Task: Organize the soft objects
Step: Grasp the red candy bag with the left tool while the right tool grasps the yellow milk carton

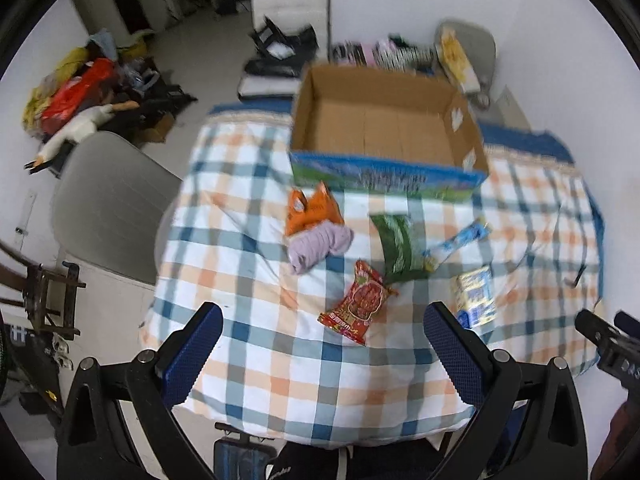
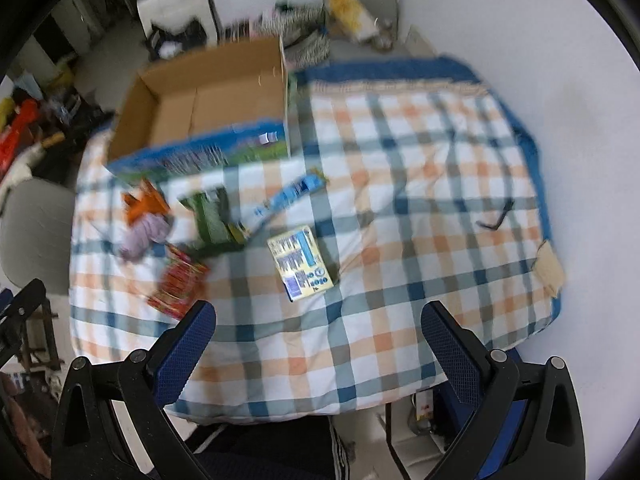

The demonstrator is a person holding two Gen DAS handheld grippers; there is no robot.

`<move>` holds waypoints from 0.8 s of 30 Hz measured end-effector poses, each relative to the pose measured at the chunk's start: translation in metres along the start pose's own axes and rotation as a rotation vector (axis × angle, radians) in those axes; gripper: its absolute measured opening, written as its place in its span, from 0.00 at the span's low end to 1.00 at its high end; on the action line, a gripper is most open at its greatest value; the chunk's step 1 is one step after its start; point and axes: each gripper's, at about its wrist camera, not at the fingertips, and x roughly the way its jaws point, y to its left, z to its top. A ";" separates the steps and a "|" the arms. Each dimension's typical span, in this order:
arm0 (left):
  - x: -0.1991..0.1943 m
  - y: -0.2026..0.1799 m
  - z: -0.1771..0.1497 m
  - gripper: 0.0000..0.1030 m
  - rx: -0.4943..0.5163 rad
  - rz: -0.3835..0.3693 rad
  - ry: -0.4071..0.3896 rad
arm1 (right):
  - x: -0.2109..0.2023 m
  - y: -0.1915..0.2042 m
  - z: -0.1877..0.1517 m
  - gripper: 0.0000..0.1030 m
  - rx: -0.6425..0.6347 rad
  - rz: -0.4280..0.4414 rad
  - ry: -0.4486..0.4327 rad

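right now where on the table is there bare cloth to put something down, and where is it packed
Bare checked cloth runs from the yellow-blue packet to the table's right edge, with only a small dark strap on it. The near strip by both open grippers is also free. Crowded: in front of the cardboard box, the orange bag, lilac cloth, green packet and red packet.

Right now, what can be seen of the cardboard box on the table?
The cardboard box is an open, shallow tray of plain brown corrugated card inside, with a printed blue and green outer front wall. It looks empty; creases cross its floor. It stands upright at the far side of the checked tablecloth, resting on it. An orange packet lies just before its front wall; whether they touch is unclear. Neither gripper is near it.
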 end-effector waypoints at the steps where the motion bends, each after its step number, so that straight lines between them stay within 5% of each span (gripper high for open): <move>1: 0.016 -0.005 0.001 1.00 0.022 0.002 0.019 | 0.015 -0.001 0.002 1.00 -0.002 0.002 0.019; 10: 0.172 -0.047 -0.008 1.00 0.221 0.020 0.249 | 0.183 0.007 0.021 1.00 -0.066 -0.007 0.266; 17: 0.244 -0.060 -0.023 0.93 0.271 0.021 0.358 | 0.237 0.009 0.015 1.00 -0.097 -0.008 0.341; 20: 0.260 -0.061 -0.025 0.69 0.264 0.015 0.377 | 0.251 0.006 0.017 0.96 -0.096 -0.002 0.354; 24: 0.272 -0.057 -0.027 0.53 0.177 -0.032 0.395 | 0.268 0.001 0.013 0.79 -0.065 0.046 0.385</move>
